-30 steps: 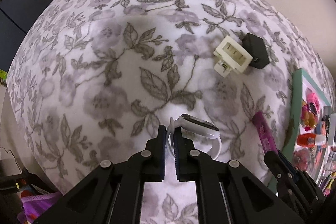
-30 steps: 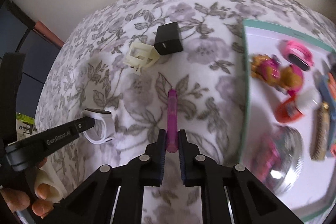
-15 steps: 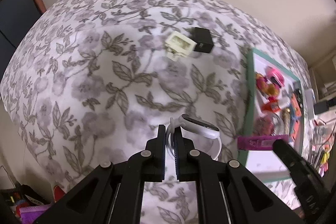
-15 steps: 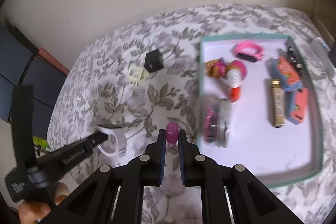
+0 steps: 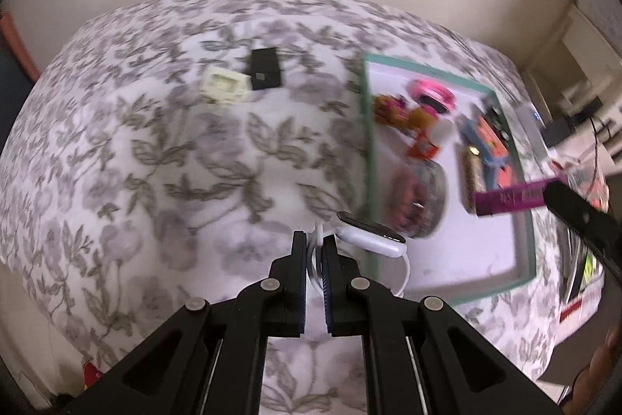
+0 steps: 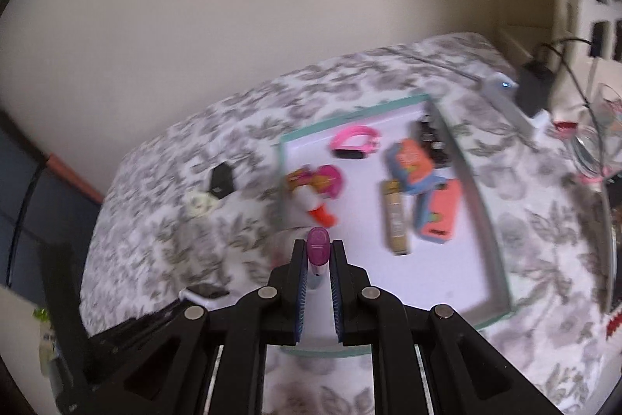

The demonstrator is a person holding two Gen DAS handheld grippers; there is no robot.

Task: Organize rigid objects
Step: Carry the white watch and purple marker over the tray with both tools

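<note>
My left gripper [image 5: 314, 244] is shut on the band of a white smartwatch [image 5: 369, 238], held above the bed near the left rim of the teal tray [image 5: 369, 142]. My right gripper [image 6: 318, 251] is shut on a purple tube [image 6: 318, 247], held above the tray [image 6: 486, 216]; the tube also shows in the left wrist view [image 5: 513, 199]. The watch shows at lower left in the right wrist view [image 6: 204, 292]. A cream adapter [image 5: 226, 85] and a black cube charger [image 5: 265, 69] lie on the floral bedspread left of the tray.
The tray holds a pink band [image 6: 355, 140], orange and blue cases [image 6: 410, 162], a gold stick [image 6: 396, 220], a round tin [image 5: 420, 201] and small toys. A wall runs behind the bed. Cables and clutter sit at the far right [image 6: 544, 80].
Both grippers have risen and swung right toward the tray, carrying the watch and the purple tube. The tube is now over the tray. The adapter and charger have not moved.
</note>
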